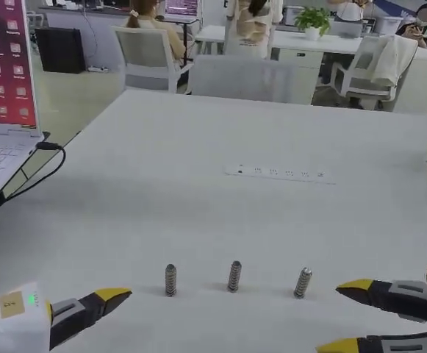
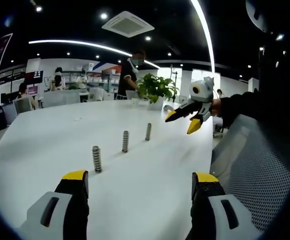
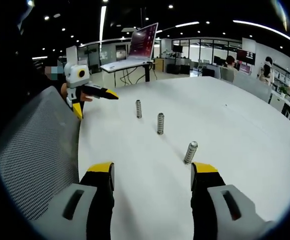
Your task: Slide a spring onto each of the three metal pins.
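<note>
Looks like the closing step, with a spring (image 1: 234, 276) seated on each of three upright pins (image 1: 303, 273) mid-tabletop (image 1: 272, 220), flanked by left gripper (image 2: 140, 176) and right gripper (image 3: 152, 167), fingers (image 2: 76, 190) spread and empty; calls only for backing off without bumping them.

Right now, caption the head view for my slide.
Three springs stand in a row on the table between open left tool and right tool.

Head cam above; side cams low, opposed; share springs (image 1: 234, 276).
</note>
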Demonstrator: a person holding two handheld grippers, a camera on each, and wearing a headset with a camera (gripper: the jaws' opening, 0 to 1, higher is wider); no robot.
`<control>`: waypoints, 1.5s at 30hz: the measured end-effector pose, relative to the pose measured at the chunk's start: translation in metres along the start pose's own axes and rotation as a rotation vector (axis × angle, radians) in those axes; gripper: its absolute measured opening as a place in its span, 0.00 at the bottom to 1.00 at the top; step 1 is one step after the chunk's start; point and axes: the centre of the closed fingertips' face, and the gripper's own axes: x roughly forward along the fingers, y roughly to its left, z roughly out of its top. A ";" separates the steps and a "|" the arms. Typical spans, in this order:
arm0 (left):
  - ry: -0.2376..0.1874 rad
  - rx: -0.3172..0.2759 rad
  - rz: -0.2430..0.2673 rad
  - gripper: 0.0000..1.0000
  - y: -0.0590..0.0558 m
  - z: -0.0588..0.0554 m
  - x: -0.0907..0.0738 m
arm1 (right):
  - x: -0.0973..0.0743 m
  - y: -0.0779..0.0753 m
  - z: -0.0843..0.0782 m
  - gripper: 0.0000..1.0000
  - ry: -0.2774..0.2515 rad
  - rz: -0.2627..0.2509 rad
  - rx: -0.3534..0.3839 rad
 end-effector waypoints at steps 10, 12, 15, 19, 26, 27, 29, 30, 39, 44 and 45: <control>0.001 -0.014 0.009 0.86 0.004 -0.004 -0.001 | 0.001 0.001 -0.009 0.81 -0.043 -0.006 0.010; 0.000 -0.020 0.016 0.89 0.005 -0.005 -0.001 | 0.001 0.000 -0.010 0.83 -0.040 -0.015 0.007; 0.002 -0.026 0.021 0.92 0.006 -0.007 -0.002 | 0.000 -0.002 -0.011 0.86 -0.048 -0.024 0.021; 0.002 -0.033 0.031 0.98 0.009 -0.009 -0.002 | 0.000 -0.003 -0.011 0.88 -0.059 -0.032 0.029; 0.005 -0.037 0.041 0.98 0.013 -0.010 0.000 | 0.002 -0.007 -0.007 0.94 -0.091 -0.050 0.035; 0.006 -0.036 0.042 0.98 0.013 -0.011 0.000 | 0.002 -0.008 -0.007 0.94 -0.091 -0.052 0.039; 0.006 -0.039 0.044 0.98 0.014 -0.011 0.001 | 0.002 -0.008 -0.007 0.96 -0.092 -0.054 0.039; 0.005 -0.040 0.045 0.98 0.015 -0.011 0.001 | 0.002 -0.008 -0.007 0.96 -0.090 -0.054 0.038; -0.002 -0.047 0.050 0.98 0.016 -0.010 0.003 | 0.006 -0.006 -0.006 0.99 -0.107 -0.065 0.042; 0.001 -0.051 0.053 0.98 0.016 -0.013 0.003 | 0.010 -0.001 -0.009 0.99 -0.111 -0.057 0.052; 0.001 -0.052 0.054 0.98 0.016 -0.014 0.003 | 0.010 -0.001 -0.009 0.99 -0.111 -0.054 0.055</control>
